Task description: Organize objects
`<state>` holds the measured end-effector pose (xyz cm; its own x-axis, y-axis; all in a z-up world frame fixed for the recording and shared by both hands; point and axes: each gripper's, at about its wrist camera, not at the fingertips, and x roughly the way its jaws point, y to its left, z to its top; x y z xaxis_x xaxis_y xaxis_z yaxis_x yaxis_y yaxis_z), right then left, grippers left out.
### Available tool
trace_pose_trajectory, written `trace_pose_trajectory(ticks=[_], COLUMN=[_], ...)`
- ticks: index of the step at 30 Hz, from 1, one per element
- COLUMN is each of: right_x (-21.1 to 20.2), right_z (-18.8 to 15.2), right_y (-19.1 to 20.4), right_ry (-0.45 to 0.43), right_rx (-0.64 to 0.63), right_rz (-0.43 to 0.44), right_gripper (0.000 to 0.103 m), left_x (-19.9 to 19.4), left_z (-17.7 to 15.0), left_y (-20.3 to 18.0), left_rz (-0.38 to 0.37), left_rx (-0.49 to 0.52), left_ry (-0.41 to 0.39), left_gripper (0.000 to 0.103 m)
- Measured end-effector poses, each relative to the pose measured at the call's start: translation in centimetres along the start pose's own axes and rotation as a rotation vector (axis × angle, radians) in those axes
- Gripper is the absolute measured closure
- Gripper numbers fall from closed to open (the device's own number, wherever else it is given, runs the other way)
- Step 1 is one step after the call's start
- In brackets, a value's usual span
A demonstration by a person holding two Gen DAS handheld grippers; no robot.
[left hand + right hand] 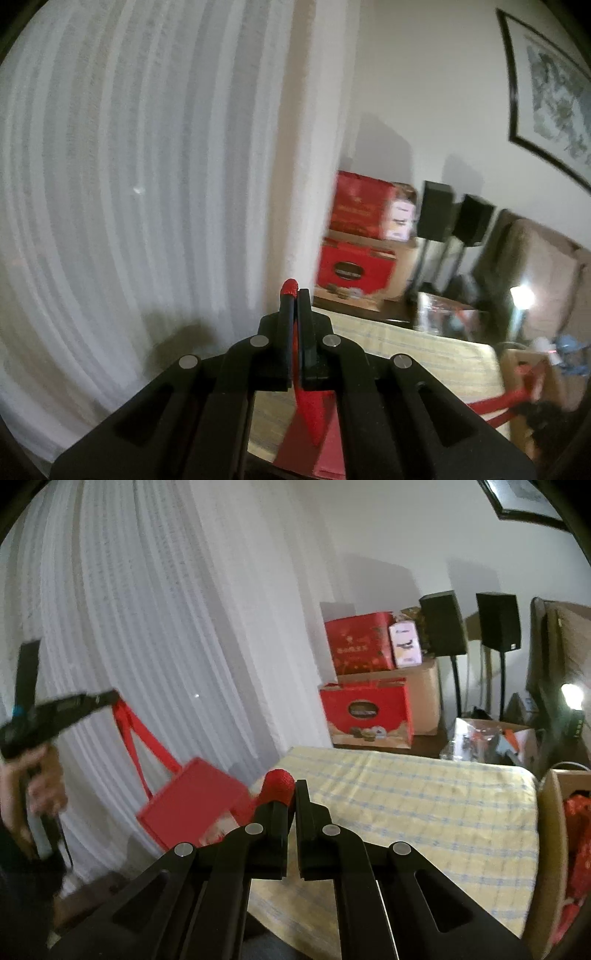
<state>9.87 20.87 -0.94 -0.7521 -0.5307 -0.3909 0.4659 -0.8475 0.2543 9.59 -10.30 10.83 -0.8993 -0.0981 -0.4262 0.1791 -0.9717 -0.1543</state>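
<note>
place: home living room | cues: white curtains (147, 627); framed picture (546, 88); speakers (498, 626); stacked gift boxes (360, 642)

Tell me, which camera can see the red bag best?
The right wrist view. There the whole red bag shows, hanging by its handle from the left gripper in front of the white curtain. The left wrist view shows only its handle pinched between the closed fingers and a slice of red below.

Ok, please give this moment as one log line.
left gripper: shut on handle of red bag | right gripper: shut on red loop | bag: hanging beside checked table
</note>
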Motion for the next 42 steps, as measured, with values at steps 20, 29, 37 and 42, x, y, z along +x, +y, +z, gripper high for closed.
trace_pose_trajectory(ticks=[20, 29, 37, 42], right_x=[-7.4, -11.8, -13.9, -14.8], right_z=[-4.9, -3.7, -2.7, -2.2], right_y=[-8.3, -8.0, -8.7, -8.6], right_ry=[-0.007, -0.095, -0.134, -0.149], right_rx=[0.163, 0.127, 0.145, 0.129], right_rz=[-0.236, -0.309, -0.317, -0.331], right_gripper=[0.101, 0.101, 0.101, 0.101], left_x=[0.4, -0.5, -0.5, -0.9], left_z=[-0.7, -0.9, -1.0, -0.9], left_y=[-11.1, -16.1, -17.8, -18.7], left_rz=[-0.228, -0.329, -0.376, -0.396], left_rx=[0.139, 0.199, 0.203, 0.218], left_ry=[0.049, 0.057, 0.081, 0.08], left_gripper=[0.102, 0.102, 0.102, 0.102])
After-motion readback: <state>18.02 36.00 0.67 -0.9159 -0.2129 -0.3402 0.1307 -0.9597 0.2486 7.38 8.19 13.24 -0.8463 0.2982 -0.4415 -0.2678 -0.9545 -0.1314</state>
